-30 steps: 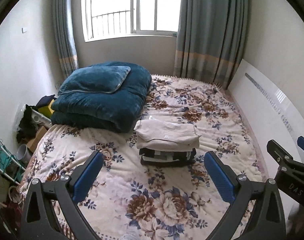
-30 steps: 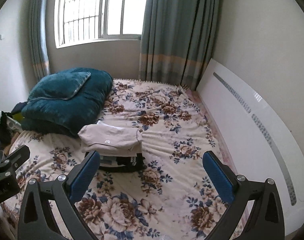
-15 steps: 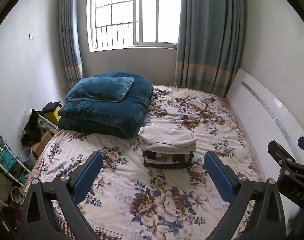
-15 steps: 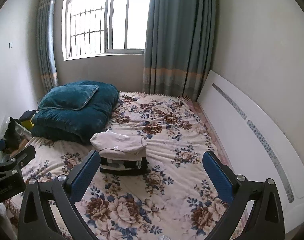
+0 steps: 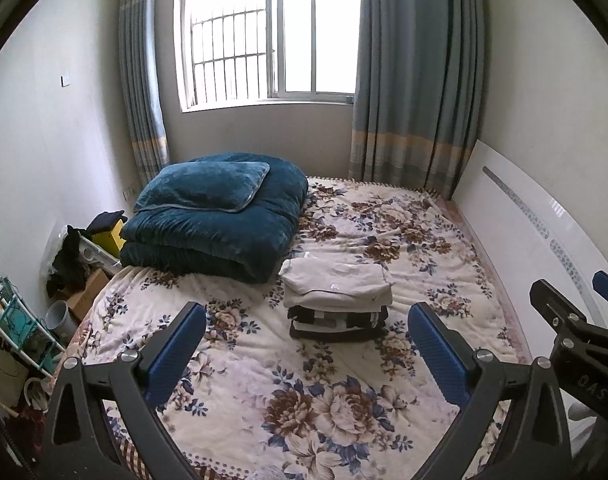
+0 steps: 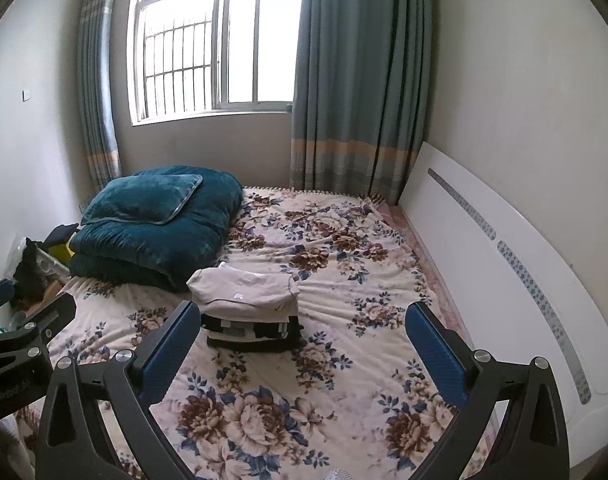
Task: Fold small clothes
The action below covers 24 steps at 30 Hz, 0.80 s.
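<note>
A stack of folded clothes sits on the flowered bed (image 5: 264,396): a beige top (image 5: 336,286) lies over dark black-and-white garments (image 5: 338,322). The stack also shows in the right wrist view, with the beige top (image 6: 244,292) over the dark garments (image 6: 254,332). My left gripper (image 5: 306,346) is open and empty, held well back from the stack, above the near part of the bed. My right gripper (image 6: 302,344) is open and empty too, at a like distance. Each gripper shows at the edge of the other's view.
A folded teal duvet with a pillow (image 5: 220,216) lies at the bed's far left. A white headboard (image 6: 504,276) runs along the right wall. Clutter, a box and a rack (image 5: 20,320) stand on the floor at left. Window and curtains are behind.
Both grippers have pulled back and risen away from the stack; the stack looks smaller and more of the window and room shows. The clothes have not moved.
</note>
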{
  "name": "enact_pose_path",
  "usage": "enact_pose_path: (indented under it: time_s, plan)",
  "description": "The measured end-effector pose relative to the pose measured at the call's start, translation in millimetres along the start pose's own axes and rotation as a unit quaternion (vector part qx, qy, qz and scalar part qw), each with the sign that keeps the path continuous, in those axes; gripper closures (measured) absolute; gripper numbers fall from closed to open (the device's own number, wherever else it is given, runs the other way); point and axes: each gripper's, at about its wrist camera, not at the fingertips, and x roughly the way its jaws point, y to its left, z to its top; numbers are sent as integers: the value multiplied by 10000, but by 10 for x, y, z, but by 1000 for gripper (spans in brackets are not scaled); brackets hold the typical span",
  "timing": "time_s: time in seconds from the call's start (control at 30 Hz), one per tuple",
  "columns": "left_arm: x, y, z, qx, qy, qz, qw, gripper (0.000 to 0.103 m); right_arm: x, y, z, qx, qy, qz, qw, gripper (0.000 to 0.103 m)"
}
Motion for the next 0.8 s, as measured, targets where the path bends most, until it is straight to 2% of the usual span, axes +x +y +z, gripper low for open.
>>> enact_pose_path:
  time_s: [0.8]
  plan:
    - [-66,64,70,-36,-124,91,9999,0,-6,15,16,48,-1,46,10000,0]
